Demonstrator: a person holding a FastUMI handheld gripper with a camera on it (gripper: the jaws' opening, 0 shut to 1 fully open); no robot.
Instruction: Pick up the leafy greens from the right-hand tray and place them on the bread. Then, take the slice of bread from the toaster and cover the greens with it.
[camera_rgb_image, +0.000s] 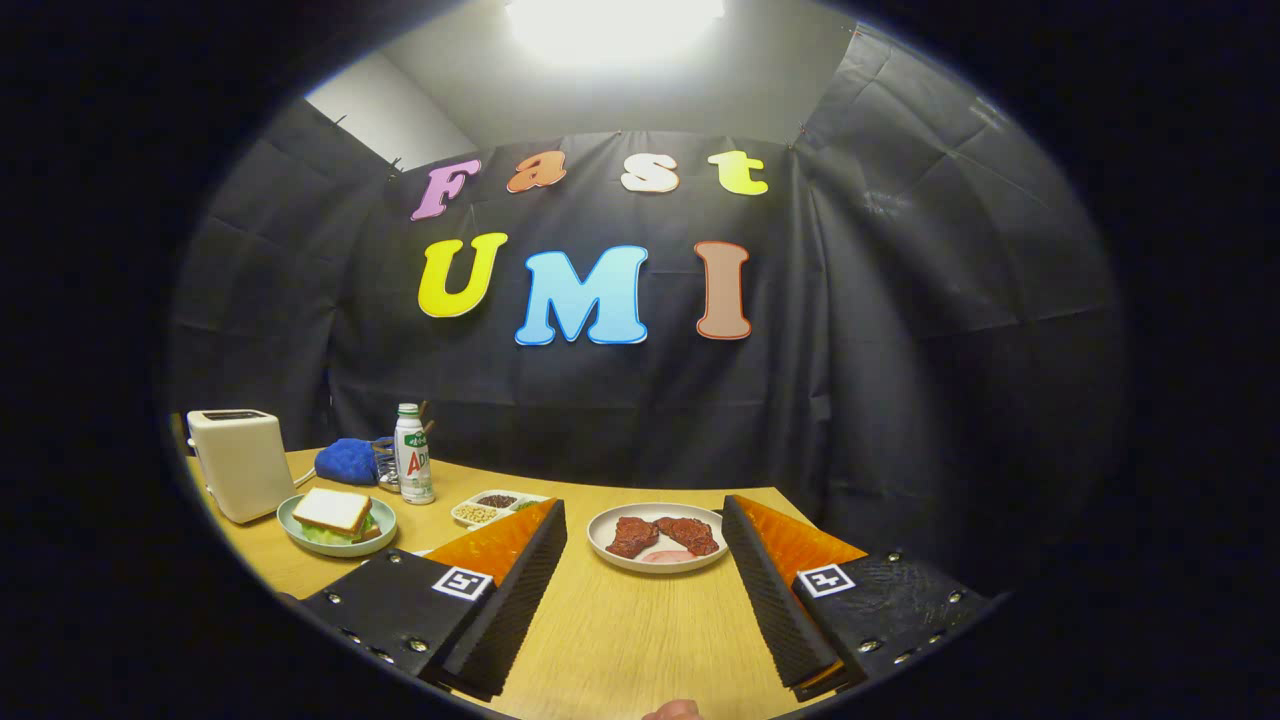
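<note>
My gripper (645, 520) is open, its two fingers spread wide above the wooden table (620, 640) with nothing between them. Far off to the left of the left finger, a pale green plate (300, 532) holds a sandwich: a slice of bread (332, 509) lies on top of leafy greens (322, 535) that peek out underneath. Behind that plate stands a cream toaster (240, 463). Just ahead, between the fingertips, sits a white plate (603, 545) with two dark red meat pieces (662, 535) and a pink slice.
A blue cloth (347, 461) and a small white bottle with a green cap (412, 455) stand behind the sandwich plate. A divided white tray (490, 507) with beans sits beside the left fingertip. A fingertip of a person's hand (672, 710) shows nearest to me.
</note>
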